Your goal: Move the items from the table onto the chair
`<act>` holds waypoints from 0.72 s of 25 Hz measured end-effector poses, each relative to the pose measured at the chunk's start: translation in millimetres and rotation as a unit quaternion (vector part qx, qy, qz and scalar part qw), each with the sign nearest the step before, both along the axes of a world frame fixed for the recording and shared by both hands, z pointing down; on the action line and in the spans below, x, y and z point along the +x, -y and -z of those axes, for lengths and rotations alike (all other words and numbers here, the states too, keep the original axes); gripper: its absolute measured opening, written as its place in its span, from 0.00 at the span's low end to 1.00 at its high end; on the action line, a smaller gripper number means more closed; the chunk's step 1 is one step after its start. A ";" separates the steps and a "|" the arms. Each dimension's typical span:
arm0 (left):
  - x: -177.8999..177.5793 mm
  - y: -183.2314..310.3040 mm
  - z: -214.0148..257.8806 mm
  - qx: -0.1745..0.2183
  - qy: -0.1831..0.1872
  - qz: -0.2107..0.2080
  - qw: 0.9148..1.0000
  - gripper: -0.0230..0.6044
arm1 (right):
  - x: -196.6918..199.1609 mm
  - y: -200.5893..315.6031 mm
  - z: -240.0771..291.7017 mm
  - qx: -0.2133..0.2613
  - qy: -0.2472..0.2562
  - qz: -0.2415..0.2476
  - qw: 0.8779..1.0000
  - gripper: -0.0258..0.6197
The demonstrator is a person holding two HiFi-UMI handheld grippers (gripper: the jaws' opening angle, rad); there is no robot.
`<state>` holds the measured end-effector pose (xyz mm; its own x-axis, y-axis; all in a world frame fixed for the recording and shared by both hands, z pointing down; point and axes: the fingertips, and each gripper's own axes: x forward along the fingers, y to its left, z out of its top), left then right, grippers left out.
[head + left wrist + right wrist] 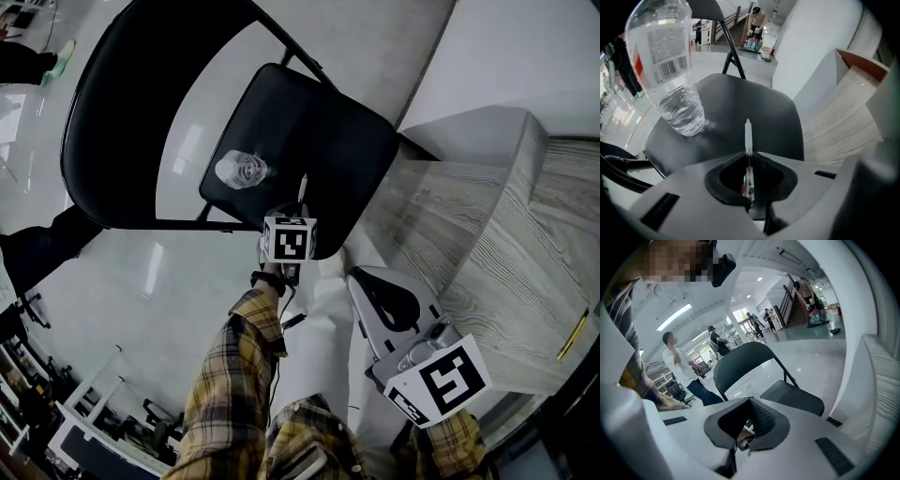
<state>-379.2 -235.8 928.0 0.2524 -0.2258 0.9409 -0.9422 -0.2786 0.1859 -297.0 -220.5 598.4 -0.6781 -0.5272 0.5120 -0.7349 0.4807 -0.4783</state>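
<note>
Holding a thin pen (748,133) between its jaws, our left gripper (749,157) hangs over the front part of the chair (319,141), pointing steeply down at the black seat. The jaws stand narrow, pressed on the barrel, and the pen's white capped end sticks out ahead of them. We cannot tell whether that end touches the seat; it looks to us just above it. The water bottle (241,171) already stands upright on the seat, near the pen's end but apart from it, so we count that item as moved. Our right gripper (749,404) is low beside the table (506,244), well apart from the bottle, and faces the chair from the side. Its jaws are closed together with nothing gripped between them. We judge the task partly done: one item is on the chair, a second is over the seat but not yet let go, and setting it down flat and opening the jaws is the step in hand. On the wooden table we see one yellow stick (573,335) lying near the far right edge. It is too small for us to name, but it may be an item left to fetch.
</note>
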 end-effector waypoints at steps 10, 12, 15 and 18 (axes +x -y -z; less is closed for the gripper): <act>3.8 1.1 9.7 0.011 -0.015 0.007 1.000 0.22 | 12.4 -2.5 2.0 -0.001 -0.005 -0.004 1.000 0.07; 0.6 2.1 21.9 0.019 -0.015 0.015 1.000 0.22 | 14.5 -6.4 8.8 0.001 -0.004 -0.004 1.000 0.07; -3.2 3.2 52.8 0.034 -0.025 0.034 0.999 0.22 | 16.5 -13.8 26.8 0.011 -0.008 0.003 1.000 0.07; -4.2 11.1 97.1 0.072 -0.035 0.047 0.996 0.20 | 20.3 -22.3 50.0 0.031 -0.017 0.016 0.999 0.07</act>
<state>-383.4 -246.8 830.9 0.2870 -0.3826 0.8782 -0.9517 -0.2180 0.2161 -276.8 -198.1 548.4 -0.6776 -0.5370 0.5025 -0.7343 0.5315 -0.4223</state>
